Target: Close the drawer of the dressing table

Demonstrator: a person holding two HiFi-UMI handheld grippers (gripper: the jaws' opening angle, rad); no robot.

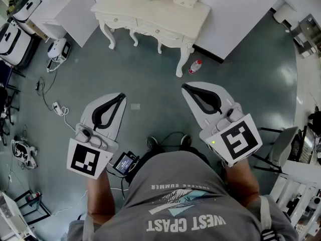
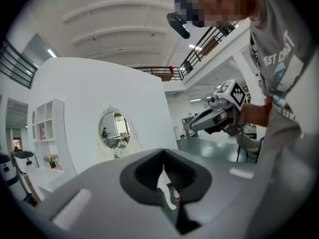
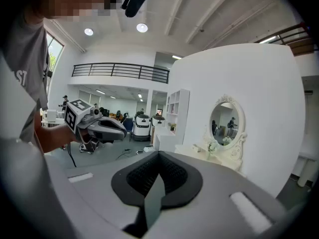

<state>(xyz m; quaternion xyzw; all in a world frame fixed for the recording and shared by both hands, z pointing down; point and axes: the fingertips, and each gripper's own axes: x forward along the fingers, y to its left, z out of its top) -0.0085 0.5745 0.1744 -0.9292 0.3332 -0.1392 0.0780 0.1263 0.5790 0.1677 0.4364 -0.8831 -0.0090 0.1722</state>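
Note:
The cream dressing table (image 1: pixel 150 10) stands against the white wall at the top of the head view, its drawer fronts (image 1: pixel 159 31) facing me. From here I cannot tell whether a drawer is pulled out. Both grippers hang above the grey floor, well short of the table. My left gripper (image 1: pixel 122 96) and my right gripper (image 1: pixel 184 87) are shut with nothing held. The oval mirror (image 2: pixel 113 130) shows beyond the left gripper (image 2: pixel 163 152). The mirror (image 3: pixel 224 119) and the table (image 3: pixel 219 154) also lie ahead of the right gripper (image 3: pixel 159 154).
A red-and-white bottle (image 1: pixel 195 67) lies on the floor by the table's right leg. A power strip and cables (image 1: pixel 58 108) trail at the left, near a white machine (image 1: pixel 57 49). A chair (image 1: pixel 281 144) stands at the right, a white cabinet (image 1: pixel 65 9) left of the table.

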